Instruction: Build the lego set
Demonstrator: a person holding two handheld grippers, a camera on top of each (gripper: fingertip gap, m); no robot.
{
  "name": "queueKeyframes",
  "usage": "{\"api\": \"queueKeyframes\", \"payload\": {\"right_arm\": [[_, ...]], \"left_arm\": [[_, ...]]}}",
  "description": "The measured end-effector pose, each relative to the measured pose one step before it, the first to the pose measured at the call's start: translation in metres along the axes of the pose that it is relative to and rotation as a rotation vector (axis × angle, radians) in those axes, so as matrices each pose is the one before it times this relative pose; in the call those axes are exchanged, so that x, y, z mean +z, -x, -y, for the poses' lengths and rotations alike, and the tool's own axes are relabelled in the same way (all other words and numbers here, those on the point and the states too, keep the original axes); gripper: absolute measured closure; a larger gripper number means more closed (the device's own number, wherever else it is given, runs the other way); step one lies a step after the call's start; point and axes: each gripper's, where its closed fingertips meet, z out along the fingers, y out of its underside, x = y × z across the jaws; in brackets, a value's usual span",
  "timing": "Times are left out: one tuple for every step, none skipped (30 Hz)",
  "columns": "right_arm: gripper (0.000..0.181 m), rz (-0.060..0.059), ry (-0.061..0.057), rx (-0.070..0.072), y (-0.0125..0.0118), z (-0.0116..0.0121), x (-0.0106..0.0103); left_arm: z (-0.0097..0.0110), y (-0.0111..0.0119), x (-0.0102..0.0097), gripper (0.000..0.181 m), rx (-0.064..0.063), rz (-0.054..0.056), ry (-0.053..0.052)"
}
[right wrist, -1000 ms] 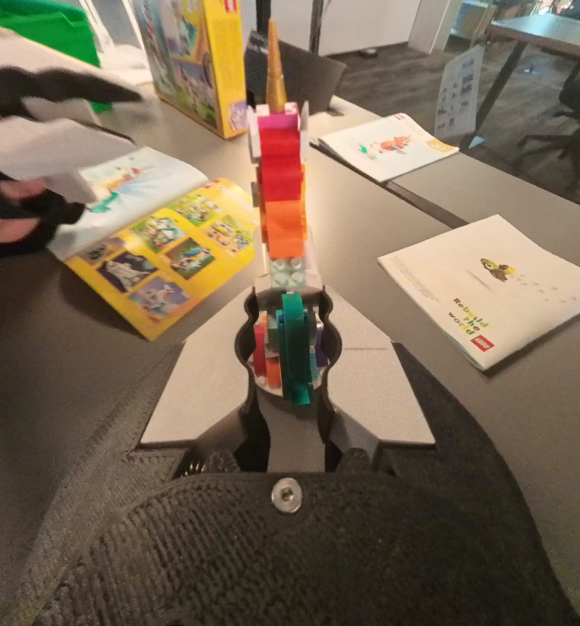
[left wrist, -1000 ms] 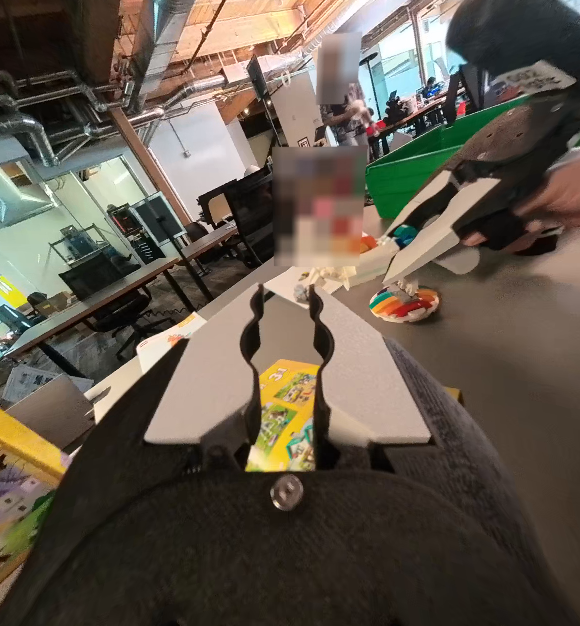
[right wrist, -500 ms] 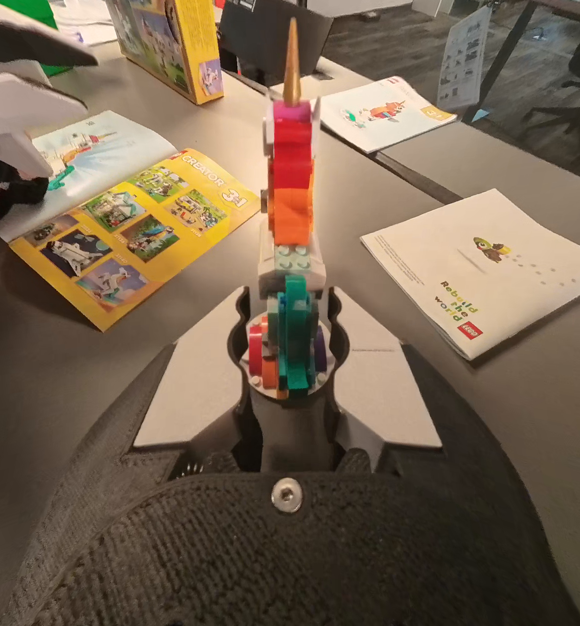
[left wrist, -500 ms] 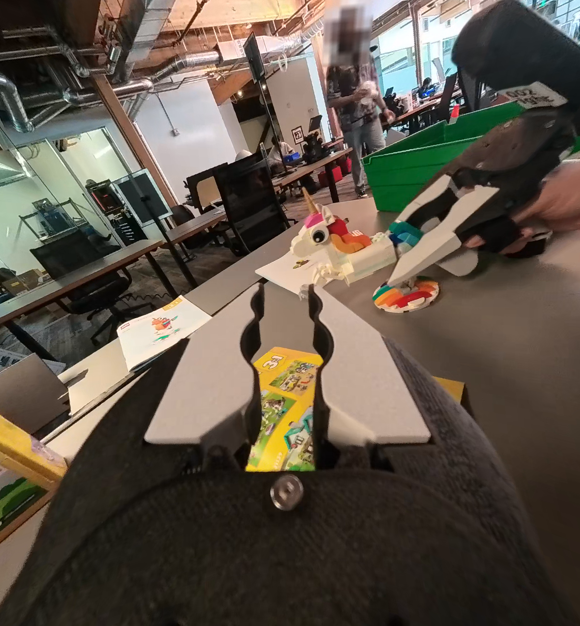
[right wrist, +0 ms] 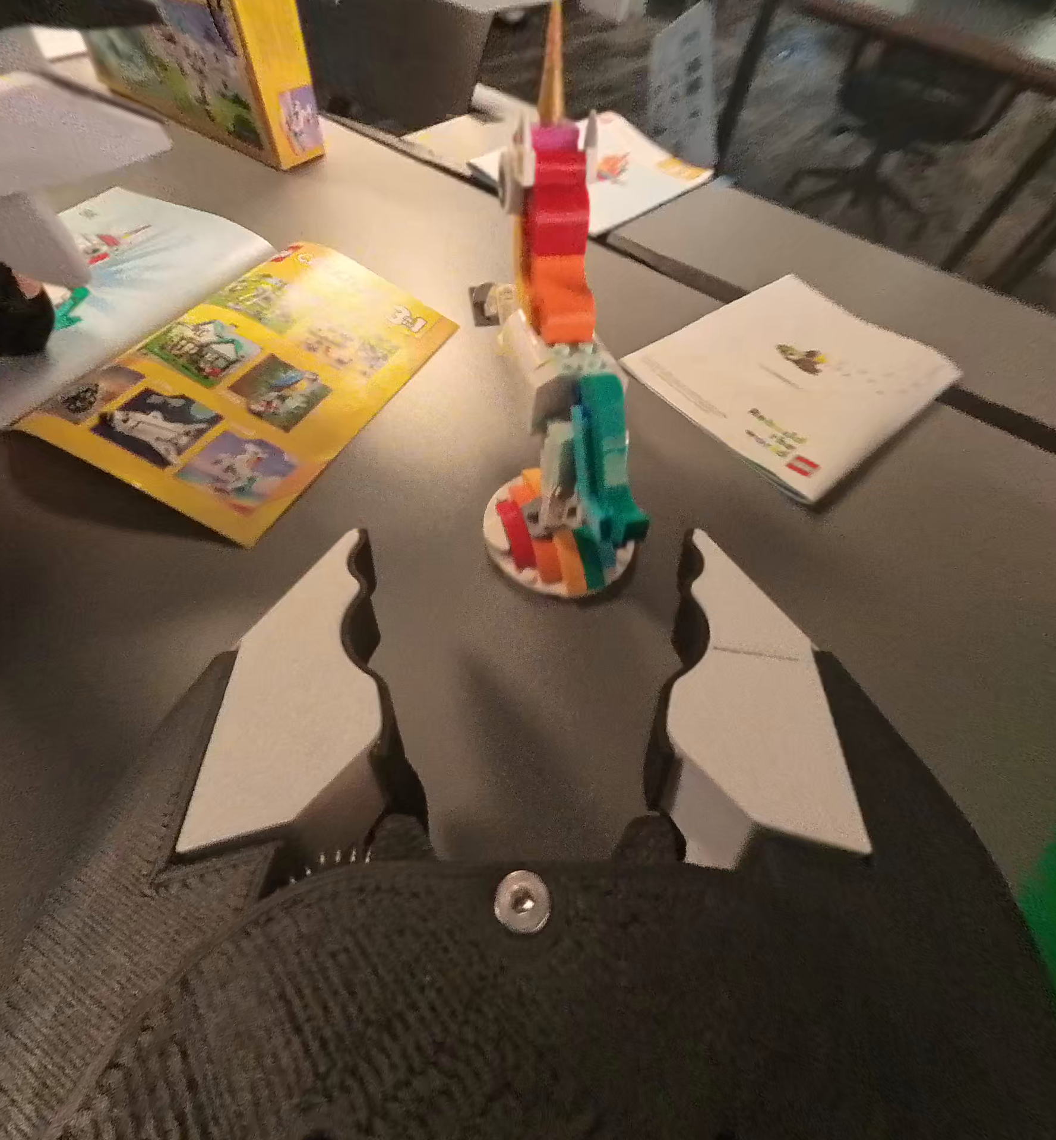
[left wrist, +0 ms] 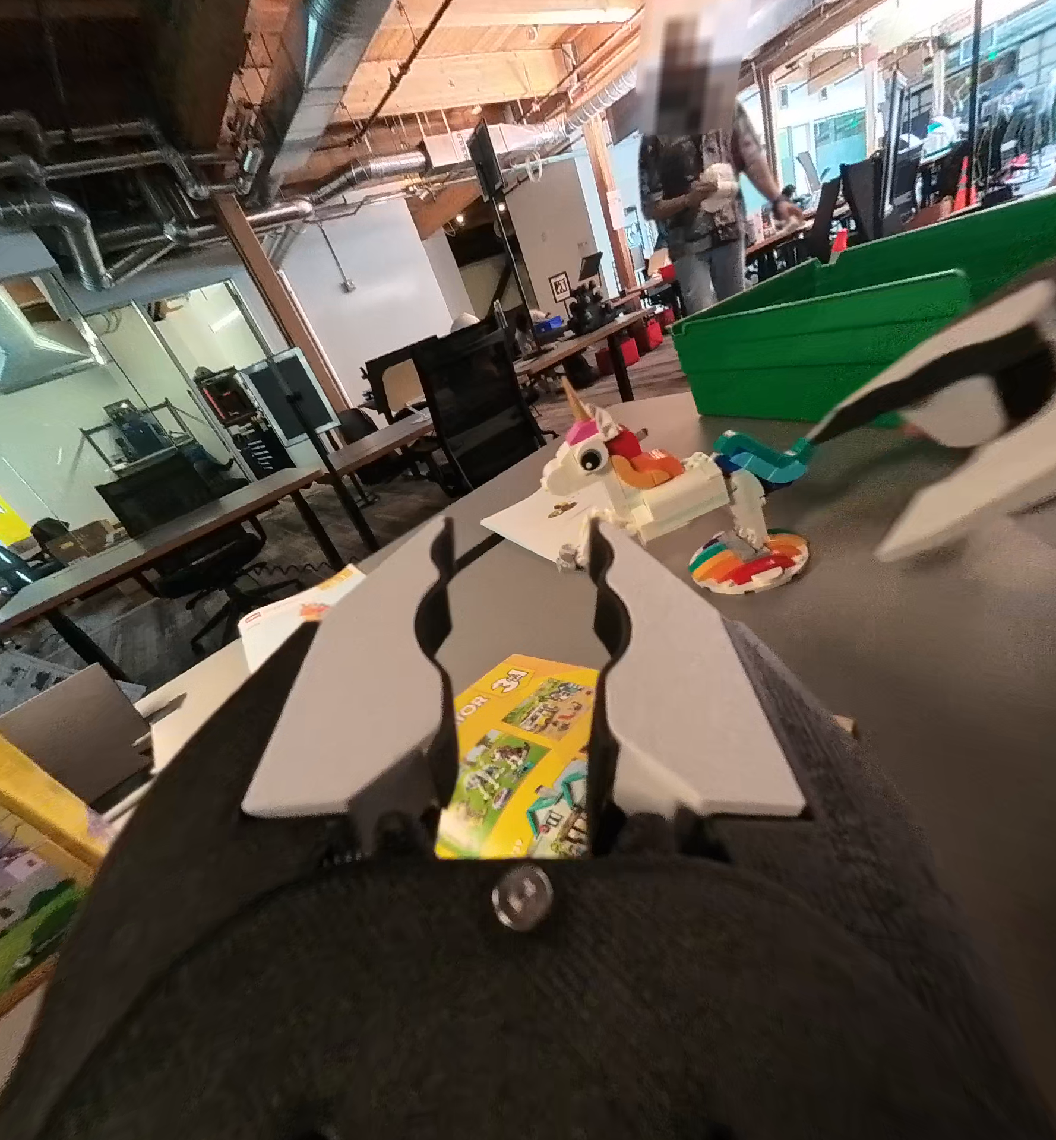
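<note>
The lego unicorn [right wrist: 559,259] has a white body, rainbow mane, gold horn and teal tail. It stands free on its round rainbow base [right wrist: 550,555] on the grey table. My right gripper [right wrist: 525,543] is wide open and empty, just behind the base, not touching it. In the left wrist view the unicorn [left wrist: 643,487] stands on the base [left wrist: 751,561] ahead to the right, with the right gripper [left wrist: 945,469] open behind its tail. My left gripper [left wrist: 519,536] is open and empty above a yellow booklet [left wrist: 525,759]. It also shows blurred in the right wrist view [right wrist: 32,185].
An open yellow booklet [right wrist: 235,382] lies left of the unicorn, a white booklet [right wrist: 791,382] to its right, another booklet [right wrist: 630,160] behind. A yellow lego box [right wrist: 223,74] stands at the back left. A green bin [left wrist: 822,358] is behind the unicorn. A person [left wrist: 698,234] stands far off. My right gripper's tips are some 8 centimeters from the unicorn [left wrist: 643,487].
My right gripper has opened wide, let go of the unicorn and drawn back; the unicorn now stands alone on its base. My left gripper has opened a little wider.
</note>
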Motion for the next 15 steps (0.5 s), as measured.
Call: {"api": "queueKeyframes", "payload": {"right_arm": [[0.083, -0.0473, -0.0297, -0.0223, 0.00314, -0.00011, -0.01217], [0.084, -0.0526, -0.0414, -0.0233, 0.00223, 0.00278, -0.01314], [0.084, -0.0540, -0.0529, -0.0163, 0.00123, 0.00523, -0.01359], [0.085, -0.0503, -0.0561, -0.0062, 0.00078, 0.00716, -0.01320], [0.086, -0.0447, -0.0506, 0.0018, 0.00022, 0.00788, -0.01209], [0.086, -0.0459, -0.0505, 0.0025, -0.00079, 0.00878, -0.01104], [0.087, -0.0469, -0.0589, -0.0061, -0.00147, 0.01015, -0.00987], [0.087, -0.0439, -0.0595, -0.0155, -0.00150, 0.01105, -0.00876], [0.088, -0.0414, -0.0500, -0.0190, -0.00154, 0.01044, -0.00743], [0.090, -0.0352, -0.0427, -0.0185, -0.00082, 0.00960, -0.00616], [0.091, -0.0268, -0.0417, -0.0146, 0.00053, 0.00897, -0.00513], [0.094, -0.0189, -0.0407, -0.0028, 0.00168, 0.00841, -0.00440], [0.098, -0.0095, -0.0380, 0.0166, 0.00303, 0.00776, -0.00390], [0.101, -0.0054, -0.0352, 0.0325, 0.00364, 0.00664, -0.00353], [0.102, -0.0046, -0.0302, 0.0346, 0.00398, 0.00470, -0.00274]], "left_arm": [[0.00332, 0.00309, -0.00060, 0.128, 0.0093, 0.0245, -0.0160], [0.00481, 0.00492, -0.00085, 0.114, 0.0152, 0.0380, -0.0219], [0.00600, 0.00372, -0.00083, 0.103, 0.0137, 0.0332, -0.0244], [0.00639, 0.00095, -0.00098, 0.094, 0.0120, 0.0183, -0.0273], [0.00629, -0.00118, -0.00129, 0.089, 0.0070, 0.0061, -0.0273], [0.00645, -0.00219, -0.00163, 0.084, 0.0036, 0.0026, -0.0261], [0.00669, -0.00281, -0.00180, 0.080, 0.0086, 0.0007, -0.0247], [0.00691, -0.00305, -0.00220, 0.077, 0.0122, 0.0015, -0.0219], [0.00722, -0.00444, -0.00282, 0.076, 0.0119, -0.0052, -0.0209], [0.00685, -0.00702, -0.00332, 0.075, 0.0130, -0.0181, -0.0174], [0.00601, -0.00900, -0.00359, 0.072, 0.0213, -0.0258, -0.0089], [0.00509, -0.01106, -0.00425, 0.070, 0.0339, -0.0317, -0.0035], [0.00438, -0.01233, -0.00484, 0.067, 0.0356, -0.0321, -0.0036], [0.00303, -0.01250, -0.00555, 0.064, 0.0256, -0.0302, 0.0006], [0.00165, -0.01199, -0.00579, 0.063, 0.0122, -0.0293, 0.0056]]}}
